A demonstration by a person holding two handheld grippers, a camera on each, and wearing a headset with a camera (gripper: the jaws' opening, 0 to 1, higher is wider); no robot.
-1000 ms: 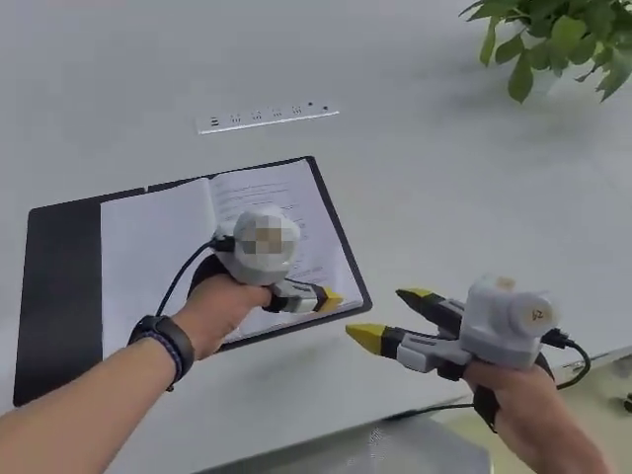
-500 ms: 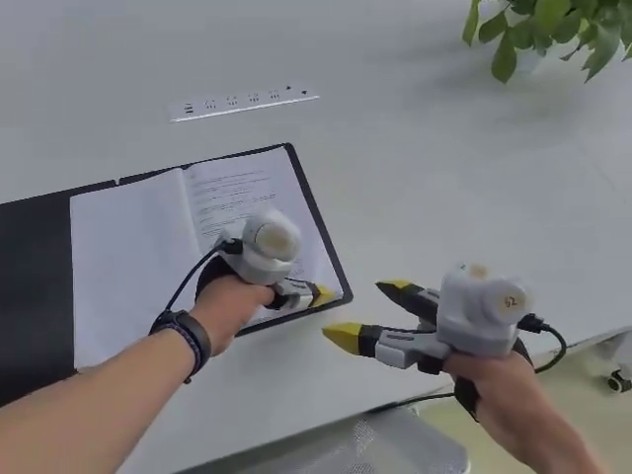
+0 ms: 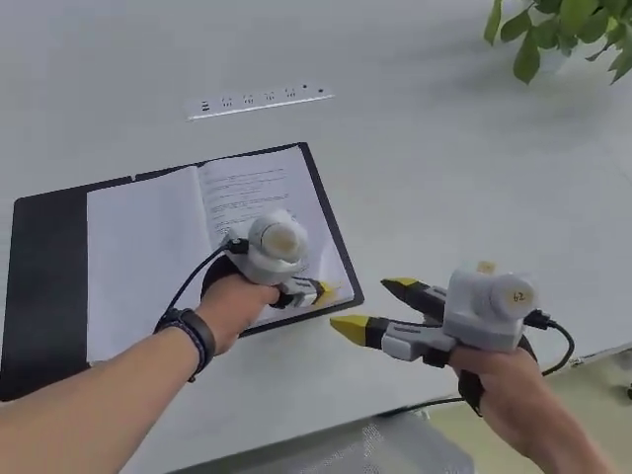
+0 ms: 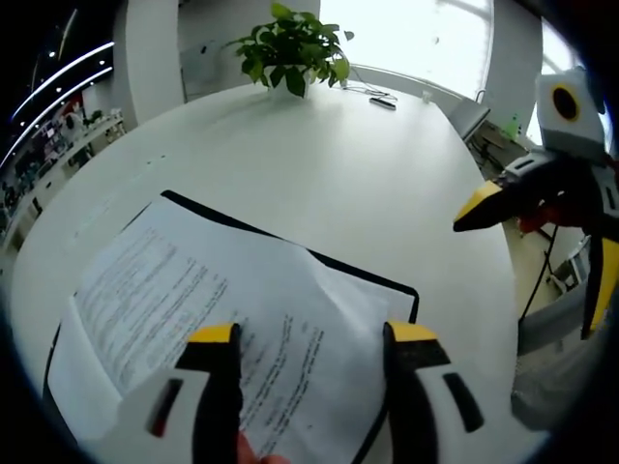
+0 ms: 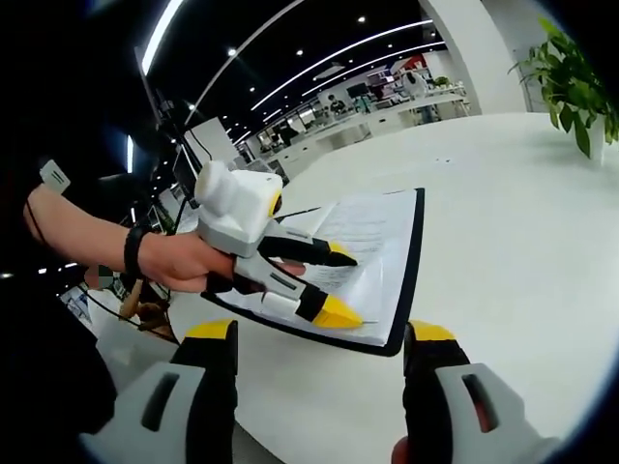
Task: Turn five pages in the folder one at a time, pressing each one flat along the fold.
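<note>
The folder (image 3: 39, 296) lies open on the white table, black cover on the left, a blank page (image 3: 138, 267) beside it and a printed page (image 3: 252, 193) on the right. My left gripper (image 3: 322, 290) hovers open over the printed page's lower right corner; in the left gripper view the left gripper (image 4: 311, 333) has its jaws spread above the printed page (image 4: 193, 290). My right gripper (image 3: 373, 305) is open just right of the folder's corner, touching nothing. In the right gripper view the right gripper (image 5: 321, 331) faces the left gripper (image 5: 340, 285) and the folder (image 5: 411, 280).
A white power strip (image 3: 259, 100) is set into the table behind the folder. A potted plant (image 3: 563, 30) stands at the far right. The table's front edge runs just below my right hand, with floor beyond it.
The head camera has shifted. My right gripper has edged slightly left toward the folder's corner. The left gripper stays over the same page corner.
</note>
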